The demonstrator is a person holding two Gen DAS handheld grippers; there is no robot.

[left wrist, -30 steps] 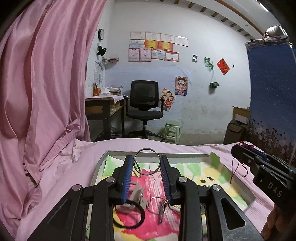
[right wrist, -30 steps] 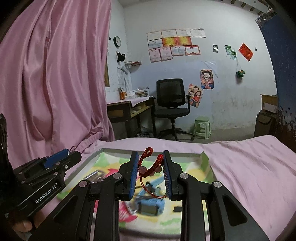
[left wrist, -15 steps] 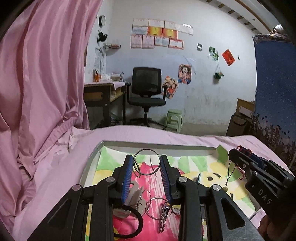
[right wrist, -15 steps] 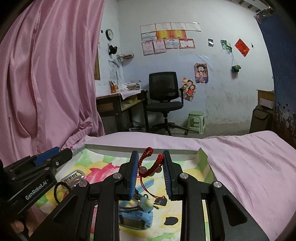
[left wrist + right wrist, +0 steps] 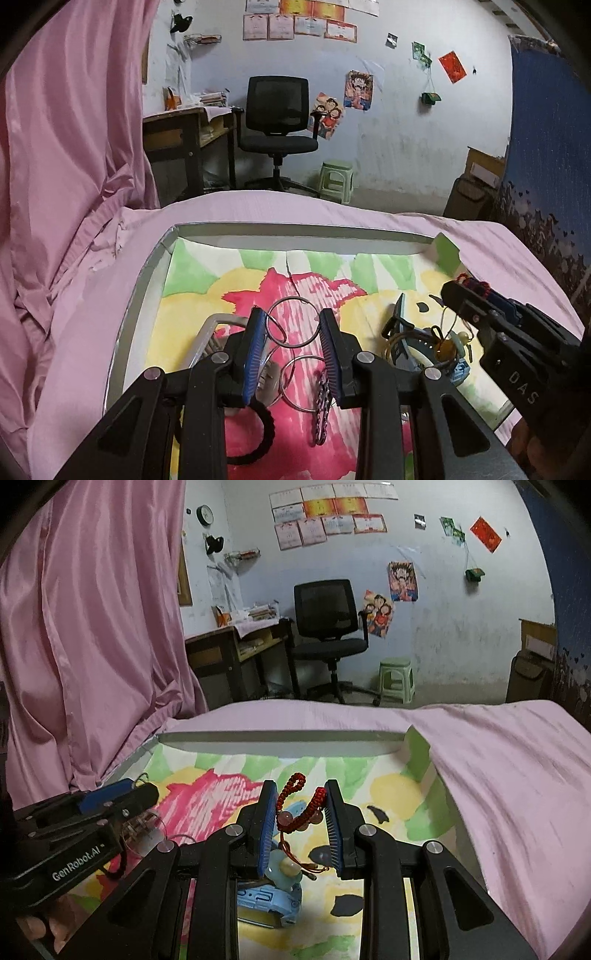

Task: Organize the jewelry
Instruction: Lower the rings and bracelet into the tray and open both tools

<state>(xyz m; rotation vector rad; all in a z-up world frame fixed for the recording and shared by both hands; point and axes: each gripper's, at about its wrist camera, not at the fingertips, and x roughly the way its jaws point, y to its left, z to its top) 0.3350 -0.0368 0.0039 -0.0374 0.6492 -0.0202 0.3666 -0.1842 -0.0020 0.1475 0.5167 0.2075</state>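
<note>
Tray with bright picture sits on pink bed. Left gripper pinches silver ring above tray. Right gripper pinches red bead string above tray.

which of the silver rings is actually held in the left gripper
The large silver hoop between the left gripper fingers; the other ring lies lower on the tray, beside the chain.
</note>
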